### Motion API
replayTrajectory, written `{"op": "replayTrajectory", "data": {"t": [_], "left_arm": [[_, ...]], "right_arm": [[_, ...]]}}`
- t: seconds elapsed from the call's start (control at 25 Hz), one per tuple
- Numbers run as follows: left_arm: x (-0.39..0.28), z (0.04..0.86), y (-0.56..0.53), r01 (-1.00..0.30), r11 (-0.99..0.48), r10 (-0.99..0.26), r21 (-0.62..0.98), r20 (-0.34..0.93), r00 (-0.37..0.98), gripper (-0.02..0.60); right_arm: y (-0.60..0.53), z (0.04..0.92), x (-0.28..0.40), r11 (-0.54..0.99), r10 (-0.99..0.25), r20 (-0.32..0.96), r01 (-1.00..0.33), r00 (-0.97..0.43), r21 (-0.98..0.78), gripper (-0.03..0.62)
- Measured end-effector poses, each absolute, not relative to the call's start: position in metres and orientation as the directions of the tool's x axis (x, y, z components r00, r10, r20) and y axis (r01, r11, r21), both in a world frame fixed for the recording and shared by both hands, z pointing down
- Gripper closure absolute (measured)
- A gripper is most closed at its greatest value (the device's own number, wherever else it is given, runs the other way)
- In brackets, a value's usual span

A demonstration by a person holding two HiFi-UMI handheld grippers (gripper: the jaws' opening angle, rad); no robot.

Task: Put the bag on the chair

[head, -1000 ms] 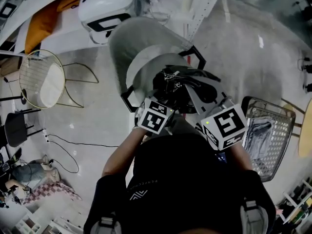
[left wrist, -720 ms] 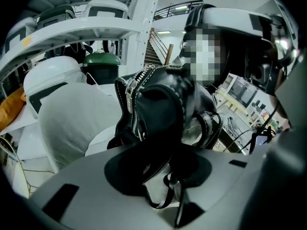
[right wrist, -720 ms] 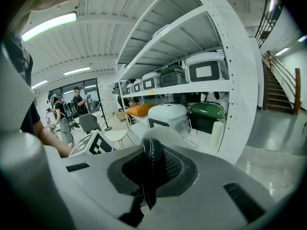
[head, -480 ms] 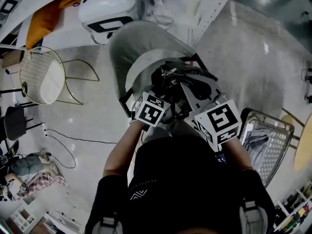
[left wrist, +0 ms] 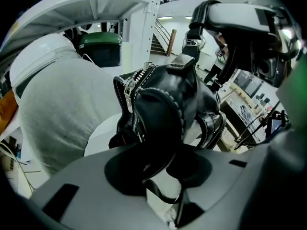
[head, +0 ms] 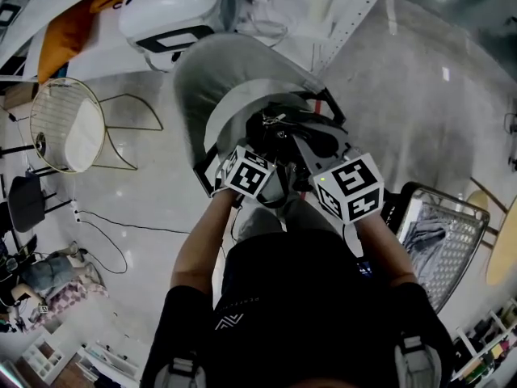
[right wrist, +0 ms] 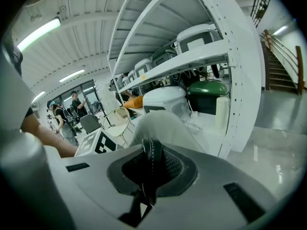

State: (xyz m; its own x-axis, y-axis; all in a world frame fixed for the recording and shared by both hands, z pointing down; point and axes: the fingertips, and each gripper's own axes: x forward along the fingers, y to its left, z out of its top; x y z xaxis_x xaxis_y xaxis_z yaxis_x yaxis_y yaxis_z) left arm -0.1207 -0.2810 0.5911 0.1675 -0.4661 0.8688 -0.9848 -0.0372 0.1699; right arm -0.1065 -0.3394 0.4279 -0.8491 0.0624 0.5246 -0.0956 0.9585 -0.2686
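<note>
place: warehouse-like showroom | cues: tall white shelving [right wrist: 229, 56] stocked with machines [right wrist: 164, 100], polished floor [head: 404, 103], staircase [right wrist: 284, 51]

In the head view, your two marker cubes [head: 245, 173] covered the near side of the black leather bag [head: 295, 136]. The bag in turn hid most of the seat of the grey fabric chair with a rounded back [head: 214, 79], so you could not tell whether the bag rested on it. From the right gripper [right wrist: 147, 176] only a stitched black strap [right wrist: 152, 152] showed, and the rest of the bag lay out of view. The body of the left gripper [left wrist: 162, 183] cut off the bag's bottom.
</note>
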Motion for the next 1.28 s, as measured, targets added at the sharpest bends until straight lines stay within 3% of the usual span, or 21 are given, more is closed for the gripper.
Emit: {"op": "replayTrajectory", "data": {"t": [0.56, 1.08, 1.28], "left_arm": [[-0.157, 0.625, -0.277, -0.985, -0.010, -0.416, 0.172, 0.895, 0.160, 0.419], [-0.178, 0.636, -0.281, -0.984, 0.074, -0.470, 0.162, 0.876, 0.109, 0.376], [-0.190, 0.638, -0.284, -0.984, 0.129, -0.504, 0.119, 0.863, 0.038, 0.344]], "right_arm": [[-0.340, 0.470, -0.139, 0.952, 0.119, 0.501, -0.045, -0.857, -0.302, 0.553], [-0.350, 0.490, -0.155, 0.972, 0.078, 0.500, -0.045, -0.862, -0.230, 0.551], [-0.358, 0.509, -0.145, 0.954, 0.075, 0.530, -0.093, -0.845, -0.284, 0.465]]}}
